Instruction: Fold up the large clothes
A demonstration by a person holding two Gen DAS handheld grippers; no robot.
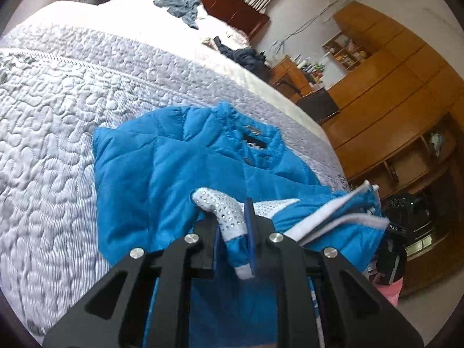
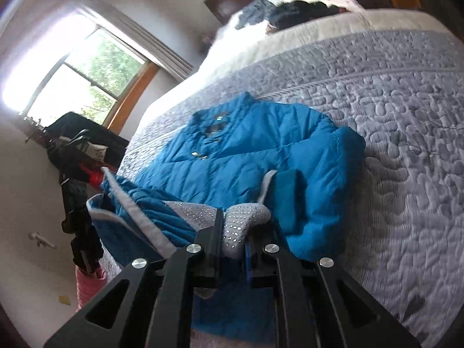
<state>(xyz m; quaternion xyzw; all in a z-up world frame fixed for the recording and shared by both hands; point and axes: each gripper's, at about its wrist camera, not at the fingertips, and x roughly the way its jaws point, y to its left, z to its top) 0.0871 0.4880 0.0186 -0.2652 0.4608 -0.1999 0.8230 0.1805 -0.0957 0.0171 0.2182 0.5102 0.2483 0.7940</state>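
While both grippers are pinched on the jacket hem, status by view:

Left wrist, gripper: left gripper point(image 1: 234, 240) closed down narrow on the studded grey trim point(image 1: 223, 207) of the blue puffer jacket point(image 1: 179, 159); fabric bunches between the jaws and a tail of cloth hangs out below.
Left wrist, jacket position: lying on the quilted bedspread point(image 1: 58, 116), collar end away from the camera, near end lifted toward the gripper. Right-hand side is rumpled, white lining point(image 1: 327, 206) showing at the bed edge.
Left wrist, background: more clothes point(image 1: 181, 7) further up the bed, wooden cabinets point(image 1: 391, 87) beyond it.

Right wrist, gripper: right gripper point(image 2: 234, 237) also narrow, holding the same kind of studded grey trim point(image 2: 246, 217); a fold of it curls over the jaws.
Right wrist, jacket position: jacket point(image 2: 261, 145) flat on the bedspread point(image 2: 391, 101), collar far, a sleeve point(image 2: 285, 194) folded across the body near the gripper. Left part hangs off the bed edge, lining out.
Right wrist, background: window point(image 2: 87, 72), dark bag point(image 2: 81, 145) by the wall.

Handling (judgement): padded, light, soft, no stiffness, so it will sag between holds. Shell looks slick nylon and may slide out of a shallow pinch.
Grip point (judgement): hem trim or seams, taken deep, both corners level; avoid the smooth shell panels.
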